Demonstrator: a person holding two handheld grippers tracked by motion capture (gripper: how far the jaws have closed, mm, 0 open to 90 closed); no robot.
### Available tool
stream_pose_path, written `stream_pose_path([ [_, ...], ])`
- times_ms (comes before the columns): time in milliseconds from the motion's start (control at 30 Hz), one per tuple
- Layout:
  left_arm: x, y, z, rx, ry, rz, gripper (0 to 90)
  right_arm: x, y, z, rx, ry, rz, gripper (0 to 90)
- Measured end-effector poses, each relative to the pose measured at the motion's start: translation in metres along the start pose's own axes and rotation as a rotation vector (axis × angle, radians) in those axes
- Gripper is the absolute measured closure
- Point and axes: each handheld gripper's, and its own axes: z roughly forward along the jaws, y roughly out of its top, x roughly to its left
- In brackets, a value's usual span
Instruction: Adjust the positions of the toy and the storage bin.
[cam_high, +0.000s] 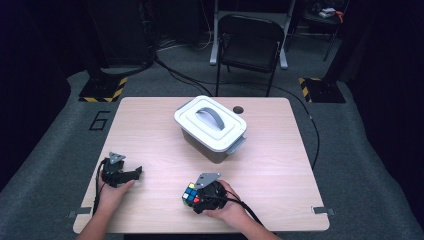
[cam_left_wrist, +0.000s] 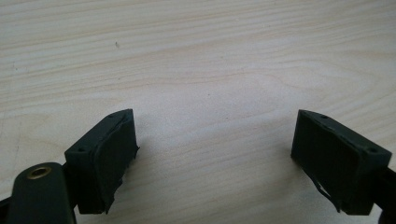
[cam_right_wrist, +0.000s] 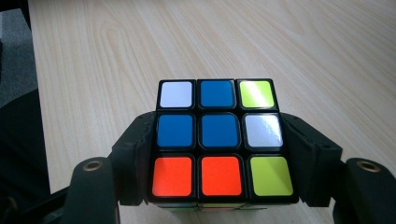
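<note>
My right gripper (cam_high: 192, 196) clamps a scrambled puzzle cube (cam_right_wrist: 222, 140), its top face blue, white, orange and yellow, near the table (cam_high: 150, 130) edge in front of the lidded bin (cam_high: 211, 128). My left gripper (cam_left_wrist: 217, 161), left of the bin, rests low with jaws wide apart, holding nothing.

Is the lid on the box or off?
On. The white lid sits flat over the grey box, its handle lying down on top. Whether the side latch is snapped shut, I cannot tell.

high view looks down; both tool views skim the table (cam_high: 280, 165) closely.
</note>
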Motion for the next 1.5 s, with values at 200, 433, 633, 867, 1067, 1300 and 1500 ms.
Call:
stream_pose_path([
  [200, 0.000, 0.000, 0.000, 0.002, -0.001, -0.002, 14.0, 0.000, 0.002, -0.002, -0.001, 0.009, -0.006, 33.5],
  [433, 0.000, 0.000, 0.000, 0.001, -0.001, 0.001, 14.0, -0.005, 0.008, -0.016, -0.018, -0.015, 0.018, 33.5],
  [633, 0.000, 0.000, 0.000, 0.000, 0.000, 0.000, 14.0, -0.010, 0.009, -0.029, -0.022, -0.027, 0.016, 33.5],
  [867, 0.000, 0.000, 0.000, 0.002, 0.000, -0.001, 14.0, -0.014, 0.007, -0.042, -0.030, -0.053, 0.022, 33.5],
  [1067, 0.000, 0.000, 0.000, 0.003, 0.000, 0.000, 14.0, -0.015, 0.000, -0.053, -0.025, -0.070, 0.035, 33.5],
  [1300, 0.000, 0.000, 0.000, 0.002, 0.001, 0.003, 14.0, -0.017, -0.010, -0.062, -0.027, -0.082, 0.049, 33.5],
  [1500, 0.000, 0.000, 0.000, 0.000, 0.000, 0.000, 14.0, -0.018, -0.018, -0.065, -0.018, -0.091, 0.068, 33.5],
])
